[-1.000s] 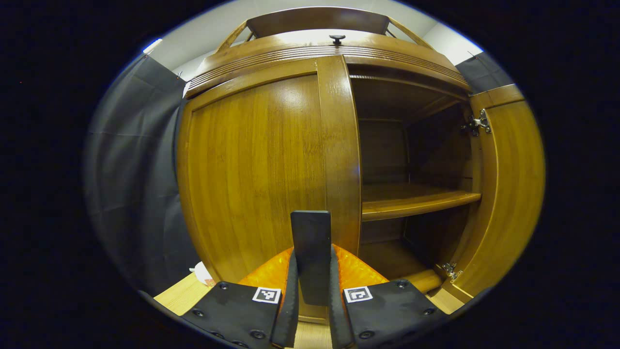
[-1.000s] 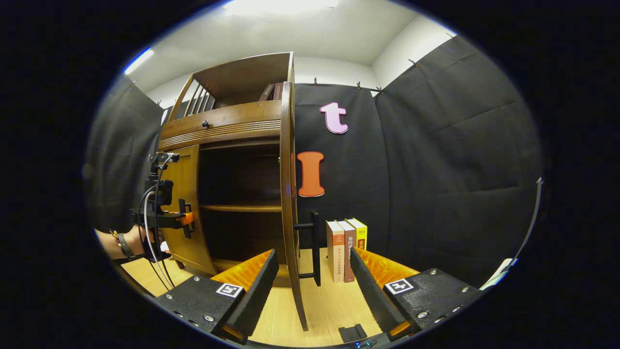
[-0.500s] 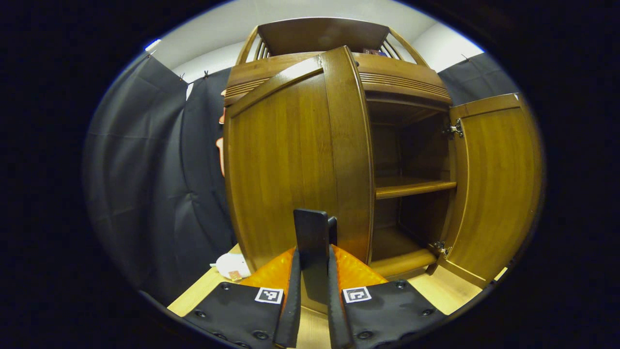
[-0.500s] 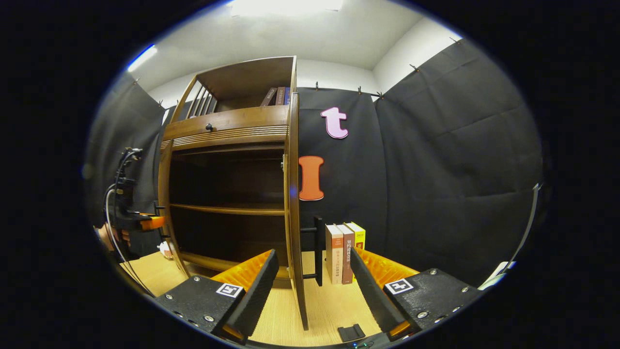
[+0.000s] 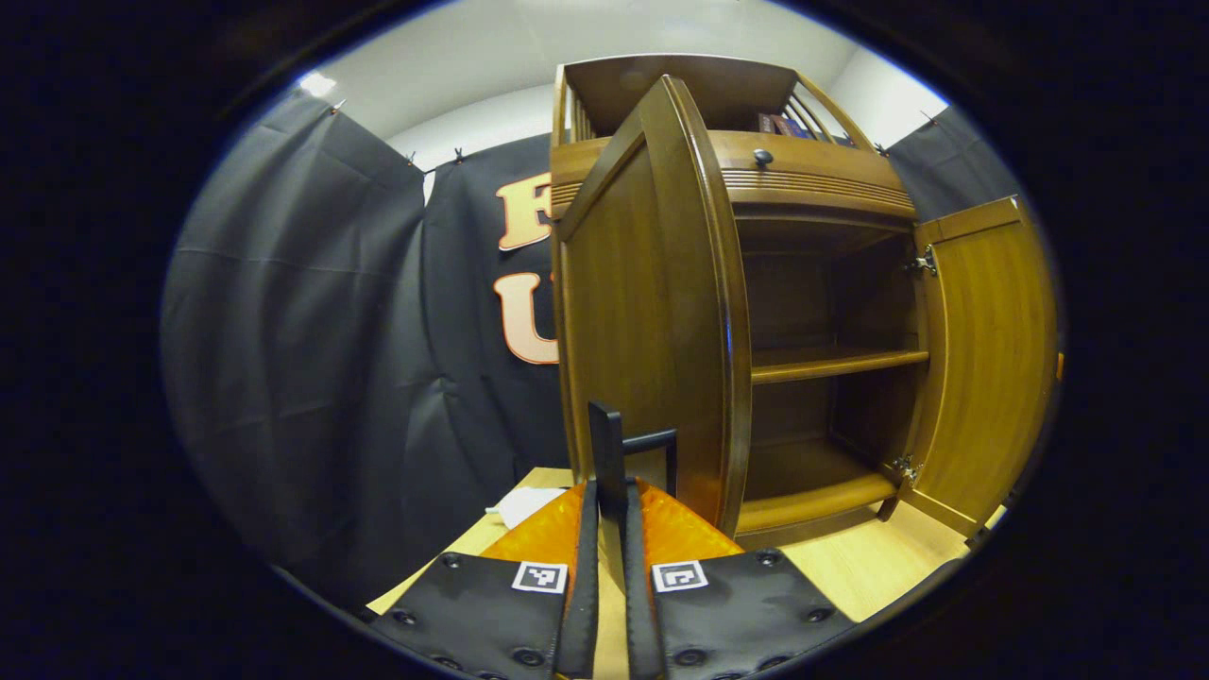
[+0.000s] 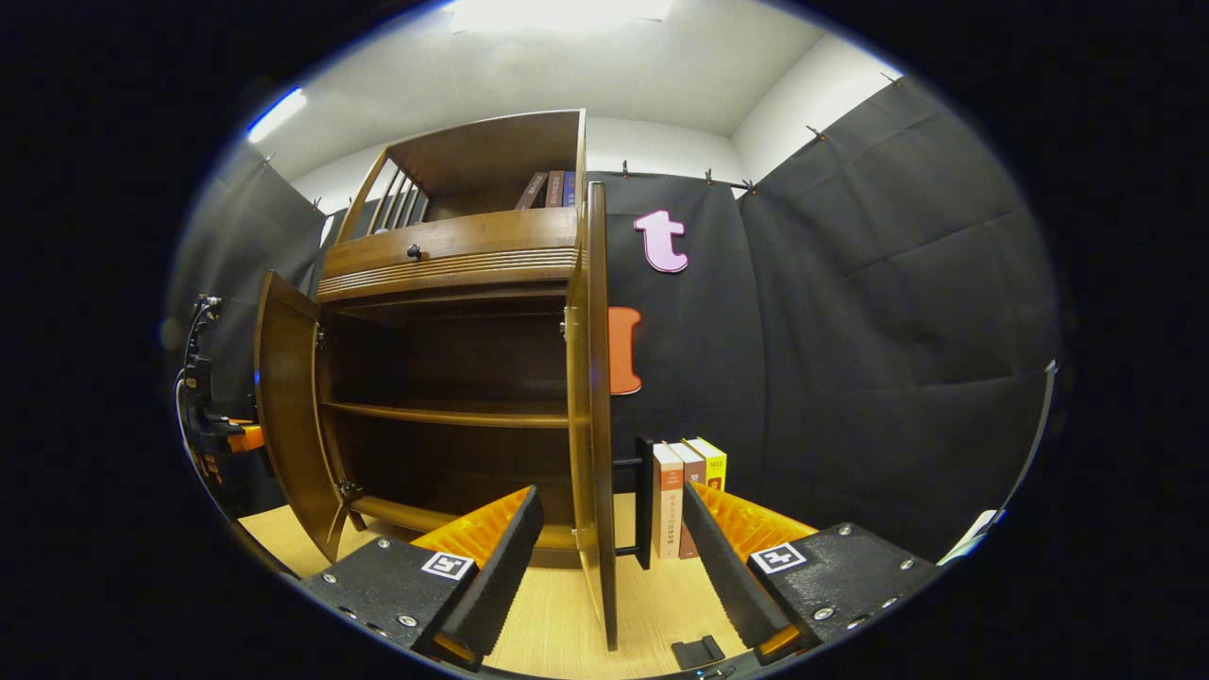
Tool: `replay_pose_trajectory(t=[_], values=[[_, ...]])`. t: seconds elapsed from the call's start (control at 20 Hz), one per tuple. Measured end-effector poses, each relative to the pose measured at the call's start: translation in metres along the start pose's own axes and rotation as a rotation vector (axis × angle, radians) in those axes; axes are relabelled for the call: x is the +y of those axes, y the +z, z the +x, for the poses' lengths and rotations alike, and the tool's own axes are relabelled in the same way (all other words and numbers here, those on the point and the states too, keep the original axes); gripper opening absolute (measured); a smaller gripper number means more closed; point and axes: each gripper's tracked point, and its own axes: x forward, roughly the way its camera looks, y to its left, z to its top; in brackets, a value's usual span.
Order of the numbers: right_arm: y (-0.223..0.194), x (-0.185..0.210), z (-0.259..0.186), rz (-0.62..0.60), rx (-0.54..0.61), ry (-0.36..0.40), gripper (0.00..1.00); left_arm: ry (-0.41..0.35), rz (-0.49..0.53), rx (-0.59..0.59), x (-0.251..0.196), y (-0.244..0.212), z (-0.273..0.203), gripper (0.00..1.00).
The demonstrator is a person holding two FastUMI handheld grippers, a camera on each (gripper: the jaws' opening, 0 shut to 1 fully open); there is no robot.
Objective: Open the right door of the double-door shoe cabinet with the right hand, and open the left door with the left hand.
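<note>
black cloth walls behind, pale wood floor (image 6: 557,623) below. shoe cabinet (image 6: 453,260) standing wide open: left door (image 5: 652,312) swung out, right door (image 6: 597,416) edge-on. left gripper (image 5: 604,491) clamped tight on the left door handle (image 5: 606,449). right gripper (image 6: 609,524) spread wide, straddling the right door's edge, probably not touching it; right door handle (image 6: 643,501) just beyond. books (image 6: 687,496) upright beside the cabinet.

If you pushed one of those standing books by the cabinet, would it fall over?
Probably. The books stand upright on narrow bottom edges, so a sideways push likely tips them. They look thick and stiff, and they lean together beside the right door, so one may topple its neighbours.
</note>
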Motion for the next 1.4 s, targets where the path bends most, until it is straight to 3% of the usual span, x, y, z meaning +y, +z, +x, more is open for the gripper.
replay_pose_trajectory(t=[0.15, 0.2, 0.35, 0.55, 0.65, 0.75, 0.95, 1.25, 1.4], values=[[0.001, 0.010, 0.004, 0.000, 0.002, 0.014, 0.97, 0.049, -0.005, -0.013, 0.039, -0.002, -0.003, 0.19], [-0.001, 0.014, 0.006, 0.006, 0.006, 0.021, 0.97, 0.031, -0.044, -0.024, 0.049, -0.002, -0.001, 0.10], [0.004, 0.023, 0.007, 0.020, 0.000, 0.036, 0.97, -0.034, -0.066, -0.023, 0.057, -0.006, -0.002, 0.05], [0.004, 0.019, 0.006, 0.037, 0.000, 0.017, 0.97, -0.123, -0.042, -0.045, 0.078, -0.005, 0.002, 0.05], [0.006, 0.017, 0.003, 0.042, -0.001, 0.004, 0.91, -0.177, -0.056, -0.050, 0.093, -0.006, 0.007, 0.10], [0.008, 0.014, 0.002, 0.045, 0.004, -0.006, 0.91, -0.239, -0.057, -0.050, 0.105, -0.005, 0.014, 0.07], [0.009, 0.010, 0.004, 0.095, -0.007, -0.037, 0.91, -0.325, -0.124, -0.026, 0.124, -0.008, 0.022, 0.07], [0.018, 0.006, 0.007, 0.069, -0.006, -0.052, 0.91, -0.307, -0.065, -0.048, 0.131, -0.014, 0.003, 0.08], [0.017, 0.006, 0.010, 0.033, 0.002, -0.055, 0.91, -0.255, -0.116, -0.045, 0.138, -0.015, -0.016, 0.10]])
